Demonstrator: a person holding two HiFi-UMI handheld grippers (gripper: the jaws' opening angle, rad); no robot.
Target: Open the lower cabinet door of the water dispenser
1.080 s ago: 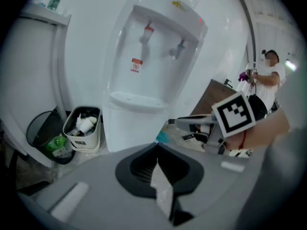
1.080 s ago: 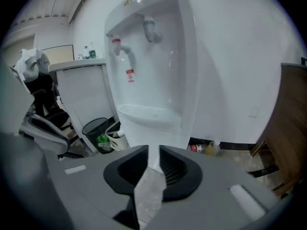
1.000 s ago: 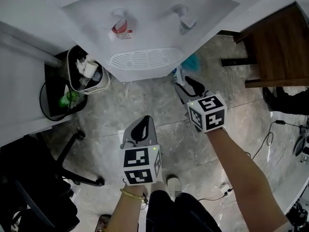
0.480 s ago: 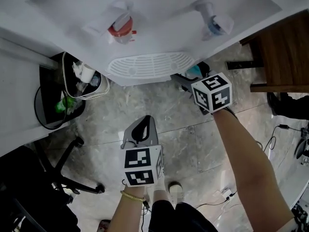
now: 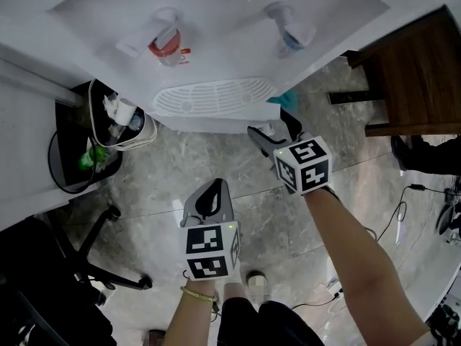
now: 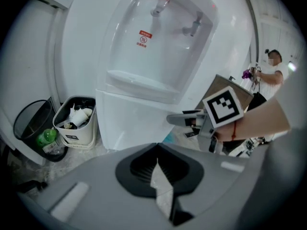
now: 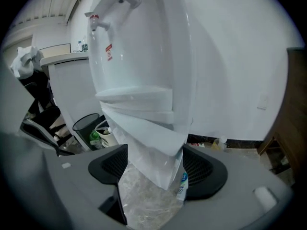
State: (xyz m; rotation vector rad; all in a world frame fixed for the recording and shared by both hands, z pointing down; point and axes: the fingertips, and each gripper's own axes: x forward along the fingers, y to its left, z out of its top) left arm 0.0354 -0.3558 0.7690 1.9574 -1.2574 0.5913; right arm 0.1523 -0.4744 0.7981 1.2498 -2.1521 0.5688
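The white water dispenser (image 5: 216,20) fills the top of the head view, its drip grille (image 5: 212,96) facing me. Its lower cabinet door (image 6: 129,123) shows below the tray in the left gripper view. My right gripper (image 5: 270,126) is at the cabinet's right front corner. In the right gripper view the white door corner (image 7: 153,162) stands between its wide jaws (image 7: 156,169); they are closing and the pads are not pressing on it. My left gripper (image 5: 211,187) hangs over the floor nearer me, shut and empty (image 6: 157,147).
A black bin (image 5: 83,153) with a green bottle and a white bin (image 5: 122,125) full of rubbish stand left of the dispenser. An office chair (image 5: 72,265) is at lower left, a wooden cabinet (image 5: 418,71) at right. Cables (image 5: 403,193) trail on the floor.
The right gripper's jaws have spread much wider. It went in toward the dispenser's right corner, then came back slightly and lower. The left gripper has hardly shifted.
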